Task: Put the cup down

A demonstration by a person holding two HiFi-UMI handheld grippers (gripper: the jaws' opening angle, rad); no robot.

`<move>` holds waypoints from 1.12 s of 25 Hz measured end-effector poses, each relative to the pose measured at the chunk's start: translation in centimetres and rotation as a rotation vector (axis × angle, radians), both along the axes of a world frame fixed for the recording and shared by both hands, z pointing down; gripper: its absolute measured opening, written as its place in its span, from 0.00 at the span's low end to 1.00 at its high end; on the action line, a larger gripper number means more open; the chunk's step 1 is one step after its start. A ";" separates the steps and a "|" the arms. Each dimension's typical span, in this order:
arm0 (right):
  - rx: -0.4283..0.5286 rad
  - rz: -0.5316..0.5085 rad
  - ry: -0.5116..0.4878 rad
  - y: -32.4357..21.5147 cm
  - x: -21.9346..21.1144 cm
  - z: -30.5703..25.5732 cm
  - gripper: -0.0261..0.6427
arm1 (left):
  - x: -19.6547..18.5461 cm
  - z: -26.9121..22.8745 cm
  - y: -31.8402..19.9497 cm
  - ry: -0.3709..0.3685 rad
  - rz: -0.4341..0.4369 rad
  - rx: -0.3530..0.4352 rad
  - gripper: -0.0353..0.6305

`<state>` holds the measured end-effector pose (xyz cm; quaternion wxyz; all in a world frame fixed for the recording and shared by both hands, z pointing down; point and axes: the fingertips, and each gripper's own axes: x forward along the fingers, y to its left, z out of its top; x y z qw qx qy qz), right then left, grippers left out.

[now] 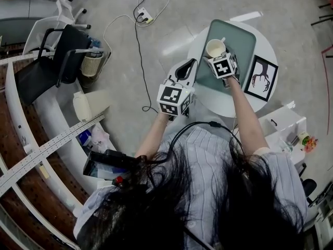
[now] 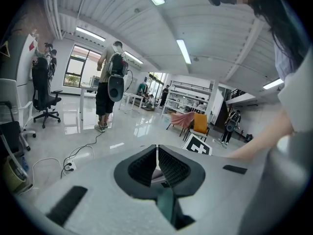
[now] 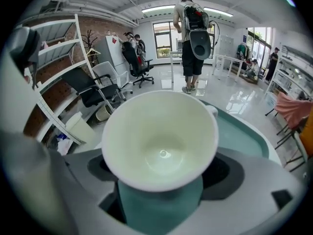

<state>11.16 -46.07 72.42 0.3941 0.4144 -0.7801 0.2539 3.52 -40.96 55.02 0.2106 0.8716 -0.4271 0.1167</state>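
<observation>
A white cup (image 1: pixel 215 48) with an empty cream inside (image 3: pixel 161 141) sits between the jaws of my right gripper (image 1: pixel 215 56), which is shut on it (image 3: pixel 161 173). The cup is over the near left part of a green tray (image 1: pixel 240 41) on a round white table (image 1: pixel 218 102). Whether it touches the tray (image 3: pixel 247 131) I cannot tell. Its small handle (image 3: pixel 211 110) points away from me. My left gripper (image 1: pixel 192 62) hovers at the table's left edge, shut with nothing in it (image 2: pixel 156 150).
A framed black-and-white picture (image 1: pixel 261 78) lies on the table right of the tray. On the floor are a power strip (image 1: pixel 144 18) with cables, a wicker bin (image 1: pixel 92 64) and a black chair (image 1: pixel 52 61). A white cabinet (image 1: pixel 283 124) stands at the right. A person with a backpack (image 3: pixel 192 38) stands further off.
</observation>
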 end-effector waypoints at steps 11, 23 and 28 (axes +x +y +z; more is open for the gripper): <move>0.009 0.130 -0.020 0.9 1.8 -0.4 0.68 | -0.7 -0.9 0.7 0.008 -0.022 0.025 0.09; 0.097 0.245 -0.149 2.7 1.7 -5.5 0.68 | -1.0 -2.8 2.5 0.024 0.009 0.064 0.09; 0.107 0.272 -0.203 5.0 1.3 -7.1 0.68 | -1.5 -3.4 3.8 0.028 0.022 0.075 0.09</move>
